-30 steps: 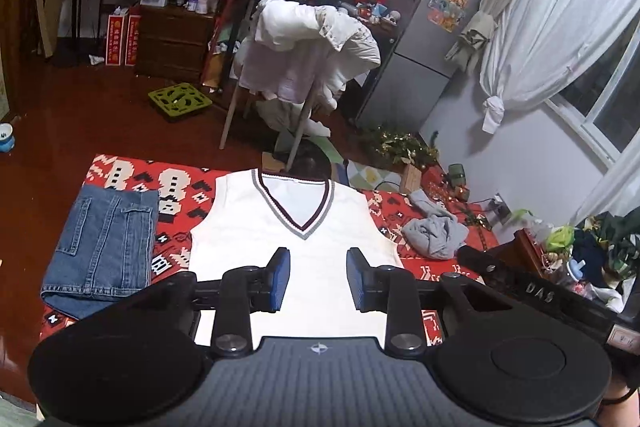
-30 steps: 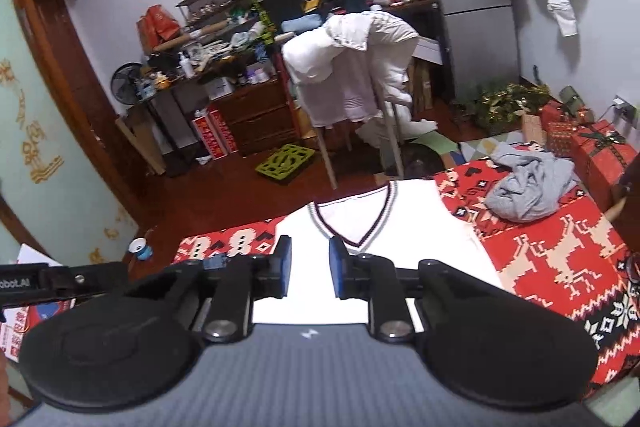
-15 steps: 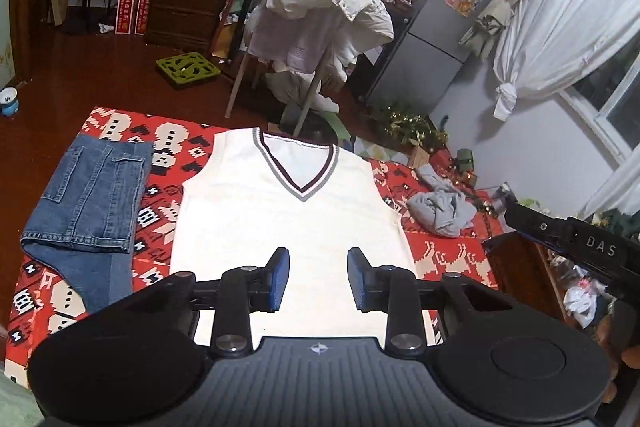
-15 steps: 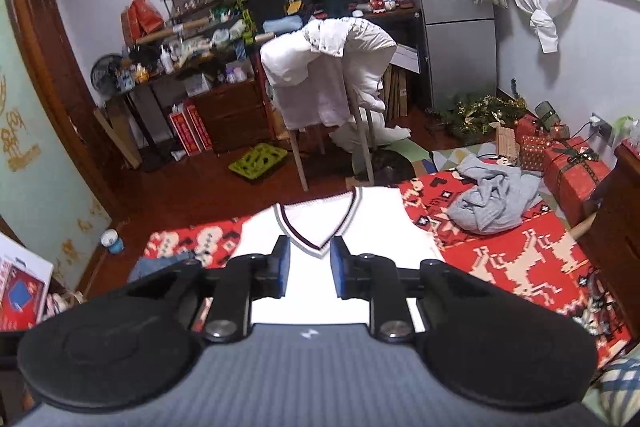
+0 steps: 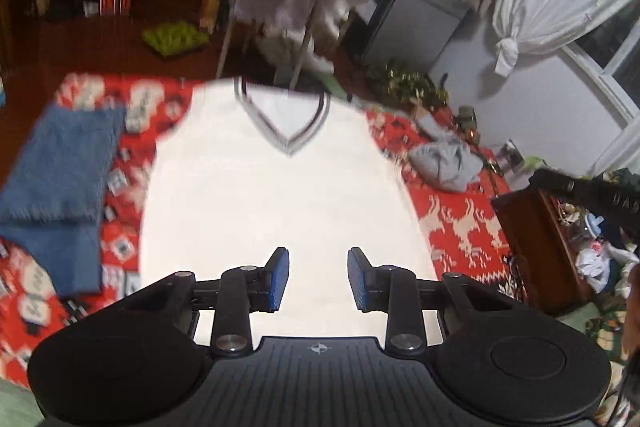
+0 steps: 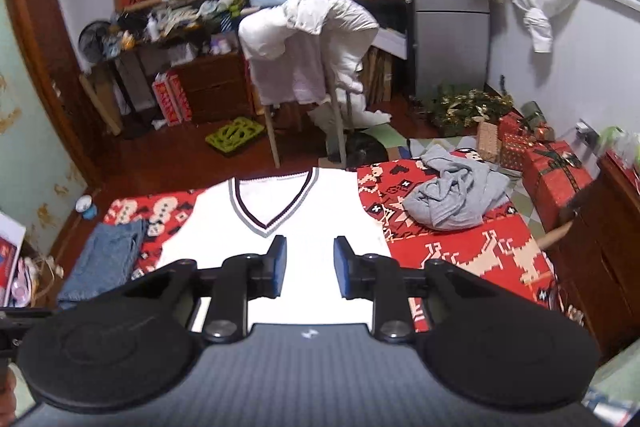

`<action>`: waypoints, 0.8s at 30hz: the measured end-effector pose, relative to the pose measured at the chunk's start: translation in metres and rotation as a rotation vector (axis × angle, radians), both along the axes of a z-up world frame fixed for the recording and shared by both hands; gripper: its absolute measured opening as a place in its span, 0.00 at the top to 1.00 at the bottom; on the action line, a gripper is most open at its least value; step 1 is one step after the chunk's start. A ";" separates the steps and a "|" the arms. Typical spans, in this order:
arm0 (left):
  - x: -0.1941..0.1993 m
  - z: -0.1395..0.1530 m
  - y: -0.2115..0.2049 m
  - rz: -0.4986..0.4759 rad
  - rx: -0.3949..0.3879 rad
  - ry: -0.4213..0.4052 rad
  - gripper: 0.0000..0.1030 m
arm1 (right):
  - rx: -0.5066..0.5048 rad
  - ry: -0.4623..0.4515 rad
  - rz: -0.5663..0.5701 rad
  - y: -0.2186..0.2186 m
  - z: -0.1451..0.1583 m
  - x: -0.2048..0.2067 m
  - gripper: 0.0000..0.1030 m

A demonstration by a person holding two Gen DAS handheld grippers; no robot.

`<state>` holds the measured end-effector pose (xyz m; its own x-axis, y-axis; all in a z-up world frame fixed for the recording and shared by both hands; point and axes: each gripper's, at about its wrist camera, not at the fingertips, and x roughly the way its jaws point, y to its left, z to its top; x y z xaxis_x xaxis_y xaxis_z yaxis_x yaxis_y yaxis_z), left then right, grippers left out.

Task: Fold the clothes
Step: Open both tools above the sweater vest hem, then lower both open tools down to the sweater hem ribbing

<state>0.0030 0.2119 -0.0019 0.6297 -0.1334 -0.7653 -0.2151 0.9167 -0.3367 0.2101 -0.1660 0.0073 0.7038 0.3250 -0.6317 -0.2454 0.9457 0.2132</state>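
A red patterned blanket (image 6: 472, 259) covers the work surface, and the white V-neck vest (image 6: 304, 227) lies flat on it, face up, neckline toward twelve o'clock and hem toward six, filling the middle of both wrist views. At about nine o'clock of the vest sit folded blue jeans (image 6: 104, 259), just beside its edge, and at roughly two o'clock lies a crumpled grey garment (image 6: 452, 195), a little apart from the shoulder. The vest looks like a soft, light knit (limp rather than stiff), so it should drape and sag when lifted and slide easily over the blanket; I would judge a shoulder and the hem corner on one side the best places to pinch, so that side can be carried over in one straight fold. The left gripper (image 5: 316, 277) hovers over the lower part of the vest, pointing toward twelve o'clock along its midline, jaws spread with nothing between them; this view is motion-blurred, so whether the tips touch the cloth cannot be told. The right gripper (image 6: 307, 265) hangs over the vest just below the V of the collar, level and also aimed at twelve o'clock, its blue pads (image 6: 278, 267) parted and empty.
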 end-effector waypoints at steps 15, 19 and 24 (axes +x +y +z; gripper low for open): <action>-0.046 -0.140 0.080 0.017 -0.259 0.344 0.72 | 0.009 0.391 0.100 -0.024 -0.153 0.007 0.71; -0.058 -0.160 0.083 0.042 -0.288 0.404 0.72 | -0.007 0.459 0.043 -0.052 -0.192 -0.001 0.71; -0.067 -0.163 0.079 0.033 -0.246 0.401 0.72 | -0.020 0.564 -0.013 -0.073 -0.224 -0.006 0.71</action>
<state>-0.0636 0.2907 -0.1650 0.2979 -0.3258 -0.8973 -0.4002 0.8108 -0.4272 0.2037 -0.2389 -0.2165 0.2591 0.3028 -0.9172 -0.0869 0.9530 0.2901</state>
